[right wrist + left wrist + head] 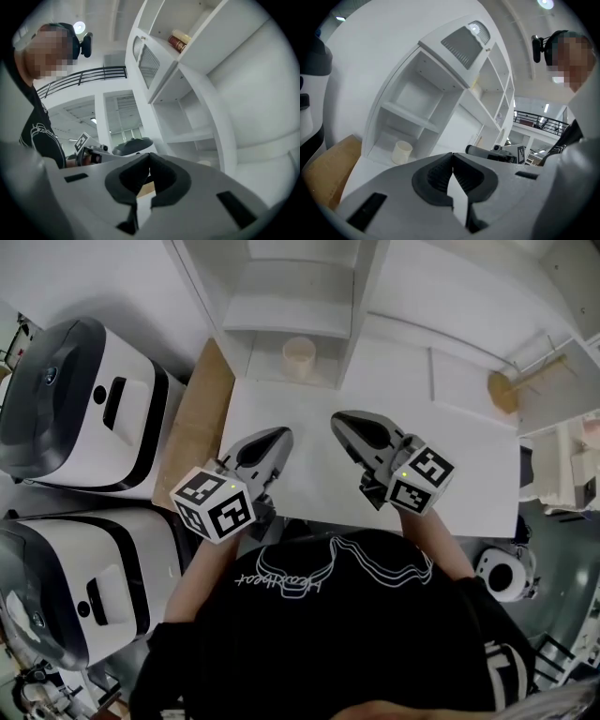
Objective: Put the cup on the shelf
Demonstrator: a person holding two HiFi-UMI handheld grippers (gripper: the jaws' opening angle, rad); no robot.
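Head view, left to right. Two white-and-black machines (84,404) stand at 9 o'clock, one behind the other, off the table's edge. A brown board (202,418) lies between them and the white table (450,446). My left tongs (281,435) hover over the table, tip pointing to 1 o'clock, marker cube (214,505) at the rear. Left gripper view: the left tongs (452,159) have their jaws shut tip to tip, with nothing between them. The cup (300,357) stands upright, mouth up, in the bottom compartment of the white shelf (281,306), at 12 o'clock of the frame and about 1 o'clock from the left tongs, well apart from both tools; the left gripper view also shows the cup (401,152) low in the shelf (417,117). My right tongs (339,420) point to 11 o'clock. Right gripper view: the right tongs (149,161) are closed and empty. A tan round-headed object (503,390) sits at 2 o'clock; I cannot identify it.
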